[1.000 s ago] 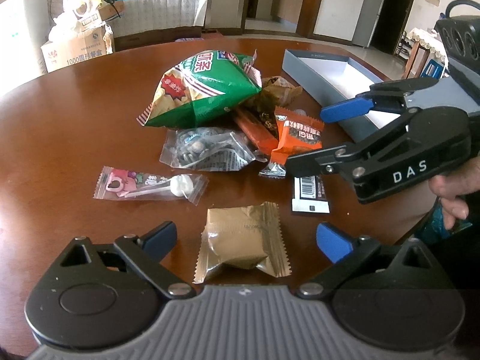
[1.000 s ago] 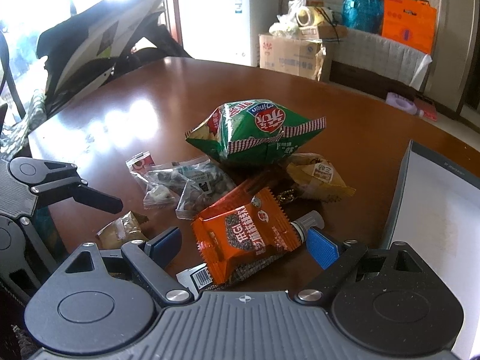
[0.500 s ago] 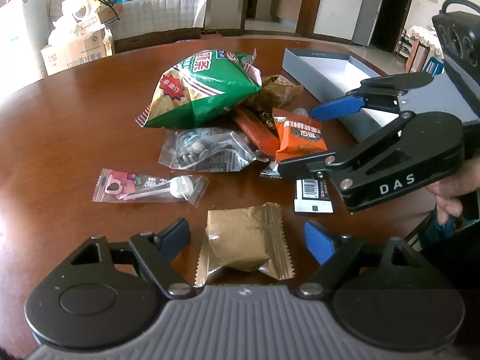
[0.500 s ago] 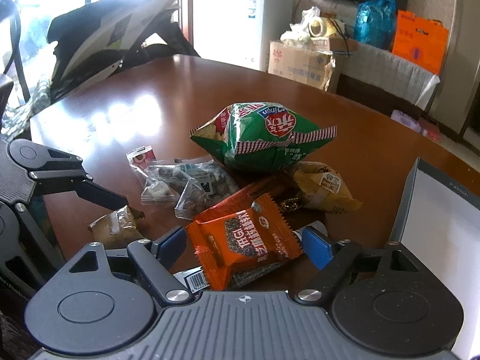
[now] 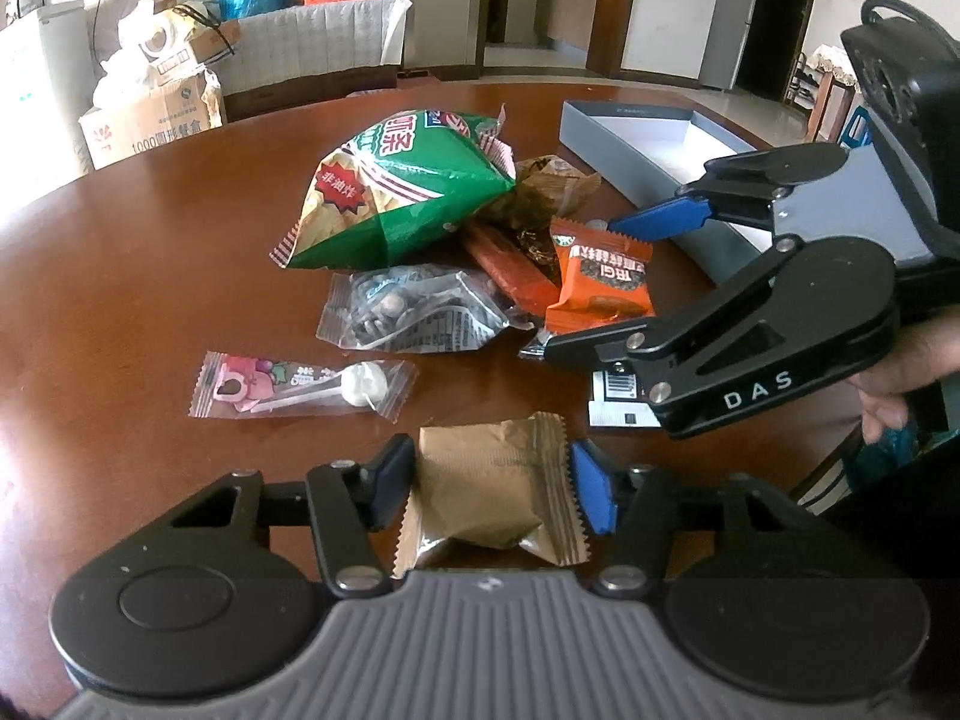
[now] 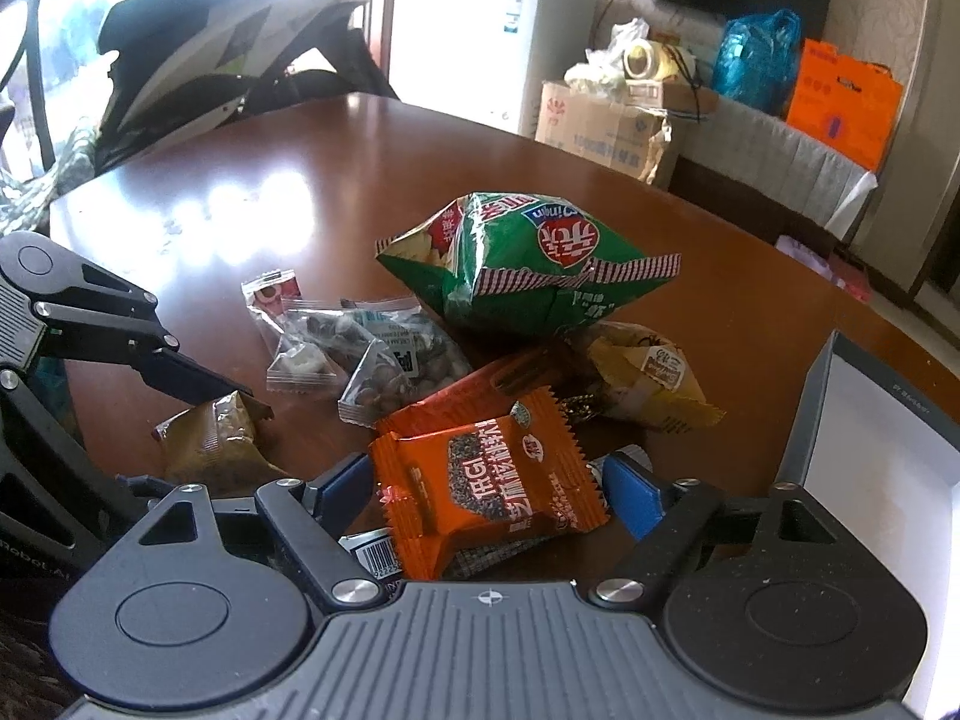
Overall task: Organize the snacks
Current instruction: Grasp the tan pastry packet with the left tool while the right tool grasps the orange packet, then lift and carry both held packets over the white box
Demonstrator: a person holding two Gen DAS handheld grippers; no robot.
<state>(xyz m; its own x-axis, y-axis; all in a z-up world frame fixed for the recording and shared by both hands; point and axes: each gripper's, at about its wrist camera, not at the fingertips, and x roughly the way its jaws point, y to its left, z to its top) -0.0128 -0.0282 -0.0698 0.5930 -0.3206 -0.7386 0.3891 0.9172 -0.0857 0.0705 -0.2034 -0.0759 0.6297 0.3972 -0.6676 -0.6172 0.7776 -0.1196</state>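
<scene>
While the left gripper (image 5: 489,483) is pointing down at the near edge of the brown table (image 5: 120,276), a gold-brown packet (image 5: 487,495) is lying flat between its blue pads. Its jaws have just been closing in on that packet, and the pads are now sitting right against the crimped side edges; whether they are truly squeezing it I cannot tell, since the packet is not lifted or visibly pinched.

To the right, the right gripper (image 6: 489,483) is hanging with its jaws spread wide, released, an orange packet (image 6: 489,480) lying between the two blue pads with a gap on either side. Under that packet a black-and-white barcode wrapper (image 6: 375,555) is poking out. A person's hand (image 5: 900,372) is wrapping the handle of this gripper at the right edge of the left view.

Behind the orange packet the snack pile is spreading: a puffy green chip bag (image 5: 396,198) at the back, a clear bag of dark nuts (image 5: 414,315) in front of it, a long orange bar (image 5: 510,270) wedged between them, and a yellow-brown crumpled packet (image 6: 651,381) beside the chip bag. A clear lollipop sachet (image 5: 300,384) is lying apart to the left. An open grey box (image 5: 654,144) with a white inside is sitting beyond the pile on the right, holding nothing I can see.
</scene>
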